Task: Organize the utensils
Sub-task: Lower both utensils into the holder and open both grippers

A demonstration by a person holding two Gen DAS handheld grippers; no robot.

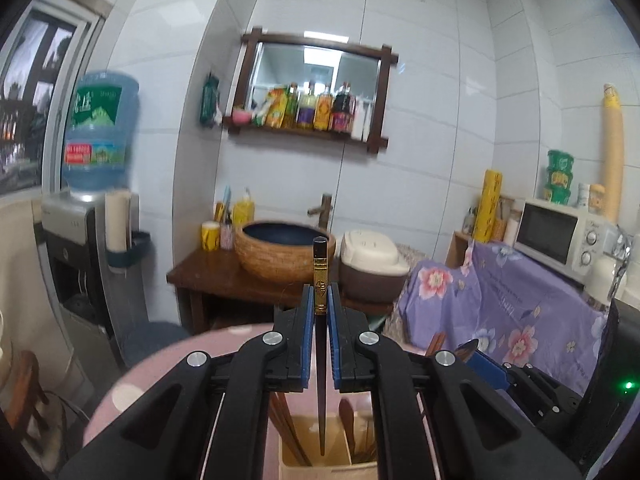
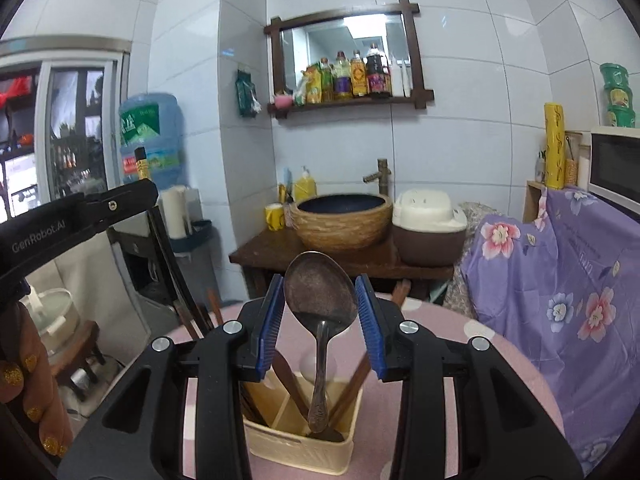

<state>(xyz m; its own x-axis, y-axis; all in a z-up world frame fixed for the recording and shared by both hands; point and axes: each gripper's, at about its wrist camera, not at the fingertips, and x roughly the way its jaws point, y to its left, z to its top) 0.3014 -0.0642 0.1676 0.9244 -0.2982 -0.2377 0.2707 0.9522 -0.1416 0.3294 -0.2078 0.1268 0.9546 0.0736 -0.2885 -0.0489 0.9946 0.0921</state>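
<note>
Holder: a cream plastic utensil box [image 2: 298,450] with slotted walls and inner dividers stands on the pink, white-dotted round tabletop [image 2: 460,360], at 6 o'clock in both wrist views. Brown wooden utensils [image 2: 292,380] lean inside it.

Left tongs: the left gripper [image 1: 320,300], black with blue pads, is clamped tight on a dark brown chopstick with a gold-banded top [image 1: 321,276].

Chopstick axis: upright, long axis running 12 to 6 o'clock; its gold end points up past the pads and its thin tip points down into the box.

Right tongs: the right gripper [image 2: 320,296] stands partly apart, its blue pads pressing the two sides of the bowl of a tarnished metal spoon [image 2: 320,292].

Spoon axis: near upright, bowl at 12 o'clock with its hollow facing the camera, handle [image 2: 319,396] running down to 6 o'clock with its end inside the box.

Hand: fingers with gold glitter nails [image 2: 24,372] show at 8 o'clock in the right wrist view.

Beyond: a purple floral cloth [image 2: 560,280] at 3 o'clock; a woven-sided dark basin [image 2: 340,220] on a wooden stand at 12 o'clock; a wood-framed mirror shelf of bottles [image 2: 348,60] above it.
</note>
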